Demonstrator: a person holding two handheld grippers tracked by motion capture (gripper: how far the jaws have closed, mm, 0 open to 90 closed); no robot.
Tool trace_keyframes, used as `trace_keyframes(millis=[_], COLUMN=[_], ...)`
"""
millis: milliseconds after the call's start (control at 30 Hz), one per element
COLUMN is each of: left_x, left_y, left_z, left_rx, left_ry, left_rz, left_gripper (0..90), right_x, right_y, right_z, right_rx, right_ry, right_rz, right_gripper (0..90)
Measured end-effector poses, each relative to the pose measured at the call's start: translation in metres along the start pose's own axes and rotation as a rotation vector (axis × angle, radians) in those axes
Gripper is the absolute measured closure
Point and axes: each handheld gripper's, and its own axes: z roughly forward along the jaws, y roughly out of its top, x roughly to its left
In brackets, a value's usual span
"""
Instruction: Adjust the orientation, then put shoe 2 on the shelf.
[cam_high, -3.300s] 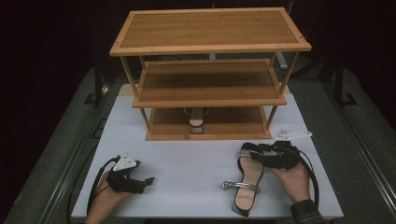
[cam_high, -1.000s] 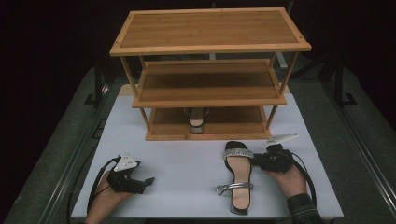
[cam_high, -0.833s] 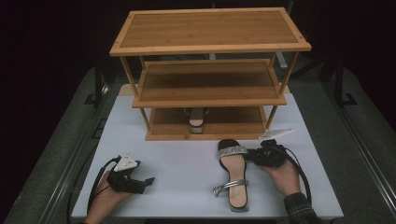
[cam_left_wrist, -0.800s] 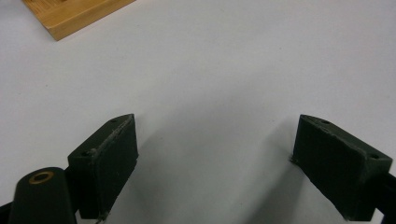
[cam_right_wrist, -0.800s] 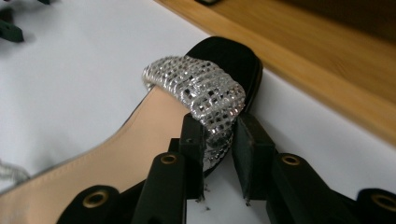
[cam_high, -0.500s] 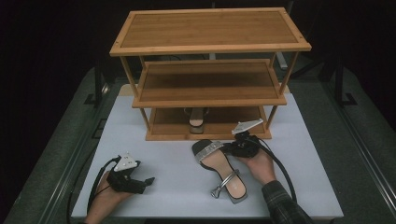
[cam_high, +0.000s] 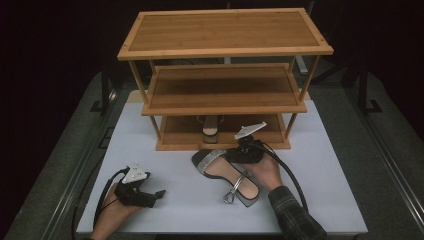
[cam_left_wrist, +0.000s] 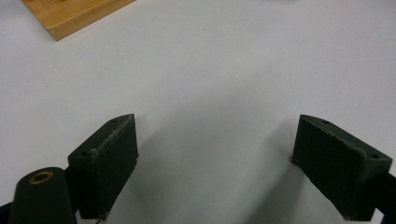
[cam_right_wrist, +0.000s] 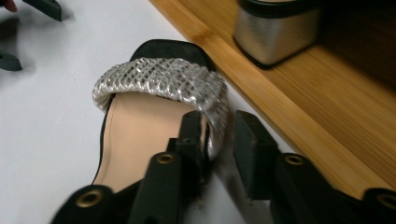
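A black sandal (cam_high: 225, 172) with a silver strap (cam_right_wrist: 159, 84) lies on the white table just before the wooden rack (cam_high: 225, 30), toe pointing left and toward the rack. My right gripper (cam_high: 234, 156) is shut on the sandal's side by the strap. One jaw is inside the shoe and one outside, as the right gripper view (cam_right_wrist: 217, 126) shows. A matching sandal (cam_high: 210, 127) stands on the rack's bottom shelf (cam_right_wrist: 327, 116); its silver block heel (cam_right_wrist: 275, 32) is close ahead. My left gripper (cam_high: 157, 194) rests open on the table at the front left, nothing between its jaws (cam_left_wrist: 217, 126).
The three-tier rack stands at the back of the white table (cam_high: 325, 165); its top and middle shelves are bare. A rack corner (cam_left_wrist: 70, 14) sits ahead of the left gripper. Dark floor surrounds the table.
The right gripper has carried the sandal from the front right of the table leftward and up to the rack's bottom shelf, turning its toe to the left. The left gripper has stayed put.
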Motion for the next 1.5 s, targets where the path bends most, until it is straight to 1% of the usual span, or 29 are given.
trace_keyframes(millis=[33,100,167,200,233,267,300,333,400,433,567,700,767,900,1000,1133,1233,1300,1333,1400,1433,1500], left_x=[0.000,0.000,0.000,0.000,0.000,0.000,0.000,0.000,0.000,0.000,0.000,0.000,0.000,0.000,0.000,0.000,0.000,0.000,0.000,0.000,0.000,0.000], left_y=[0.000,0.000,0.000,0.000,0.000,0.000,0.000,0.000,0.000,0.000,0.000,0.000,0.000,0.000,0.000,0.000,0.000,0.000,0.000,0.000,0.000,0.000], left_z=[0.000,0.000,0.000,0.000,0.000,0.000,0.000,0.000,0.000,0.000,0.000,0.000,0.000,0.000,0.000,0.000,0.000,0.000,0.000,0.000,0.000,0.000], left_rx=[0.000,0.002,0.000,0.000,0.000,0.000,0.000,0.000,0.002,0.002,-0.001,-0.001,-0.001,0.001,0.002,0.003,0.003,0.003,0.003,0.003,0.003,0.003], left_ry=[0.000,-0.001,0.000,0.000,0.000,0.000,0.001,0.001,0.002,0.002,0.004,0.004,0.004,0.004,0.001,0.001,0.000,0.000,0.000,0.000,0.000,0.000], left_rz=[0.000,0.001,0.001,0.001,0.001,0.001,0.003,0.003,0.003,0.003,0.003,0.003,0.001,0.004,0.004,0.004,0.004,0.004,0.004,0.004,0.003,0.003], left_gripper=[13.2,13.2,13.2,13.2,13.2,13.2,13.2,13.2,13.2,13.2,13.2,13.2,13.2,13.2,13.2,13.2,13.2,13.2,13.3,13.2,13.3,13.3], right_x=[-0.001,-0.003,-0.003,-0.003,-0.004,-0.005,-0.004,-0.002,0.000,0.003,0.011,0.021,0.027,0.040,0.051,0.062,0.068,0.072,0.072,0.070,0.069,0.068], right_y=[-0.001,-0.004,-0.009,-0.012,-0.015,-0.018,-0.020,-0.024,-0.031,-0.035,-0.051,-0.067,-0.074,-0.084,-0.087,-0.089,-0.088,-0.087,-0.087,-0.088,-0.089,-0.089], right_z=[-0.005,-0.016,-0.027,-0.033,-0.038,-0.043,-0.047,-0.054,-0.064,-0.069,-0.087,-0.099,-0.103,-0.106,-0.103,-0.094,-0.083,-0.075,-0.073,-0.070,-0.070,-0.072], right_rx=[0.005,-0.003,-0.036,-0.039,-0.034,-0.033,-0.039,-0.050,-0.054,-0.057,-0.080,-0.092,-0.093,-0.101,-0.092,-0.073,-0.040,-0.009,0.000,0.010,0.005,0.002], right_ry=[-0.011,-0.031,-0.069,-0.077,-0.079,-0.070,-0.068,-0.080,-0.088,-0.089,-0.072,-0.073,-0.062,-0.038,-0.022,0.004,0.017,0.002,0.003,-0.009,0.000,-0.021], right_rz=[0.017,0.028,0.035,0.045,0.058,0.068,0.071,0.067,0.073,0.081,0.106,0.111,0.112,0.116,0.099,0.088,0.079,0.062,0.061,0.055,0.064,0.055], right_gripper=[64.3,56.4,53.2,51.3,50.3,50.3,50.1,48.8,44.6,44.0,37.0,30.5,29.9,28.0,27.3,26.6,26.1,25.9,26.0,25.6,25.6,26.1])
